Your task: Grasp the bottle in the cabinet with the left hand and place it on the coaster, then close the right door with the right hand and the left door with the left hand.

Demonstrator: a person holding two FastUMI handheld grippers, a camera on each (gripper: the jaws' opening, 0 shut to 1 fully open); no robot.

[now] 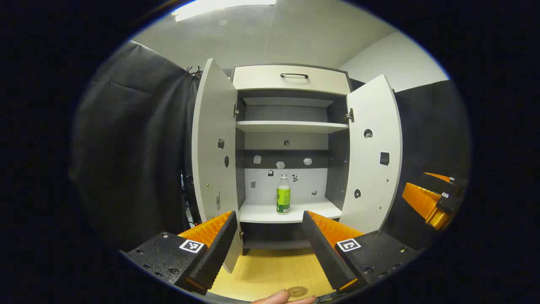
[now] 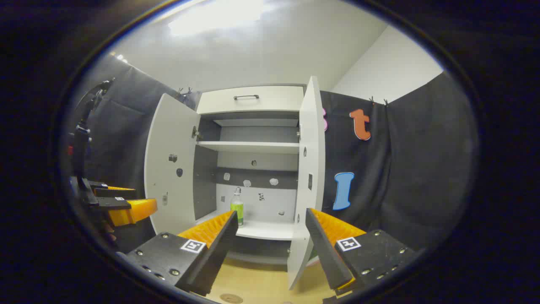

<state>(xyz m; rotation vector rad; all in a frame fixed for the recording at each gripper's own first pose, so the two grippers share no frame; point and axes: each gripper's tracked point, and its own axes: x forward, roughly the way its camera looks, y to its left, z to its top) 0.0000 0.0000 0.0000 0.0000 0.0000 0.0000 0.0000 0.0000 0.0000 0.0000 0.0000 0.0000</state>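
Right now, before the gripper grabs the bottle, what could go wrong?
1. The bottle stands upright and alone on the cabinet's lower shelf. It looks tall and narrow, so a nudge from one finger of the open left hand-held gripper might tip it over.
2. The left door and right door both stand open on either side of the way in, so a wide approach could bump one.

Cabinet (image 1: 291,80) stands on worktop (image 1: 270,270), both doors swung open. Bottle (image 1: 283,195) upright on bottom shelf (image 1: 270,213), near middle. Coaster (image 1: 297,291) on worktop before cabinet. Left tool (image 1: 270,236) faces bottle; right tool (image 1: 434,198) off to right.
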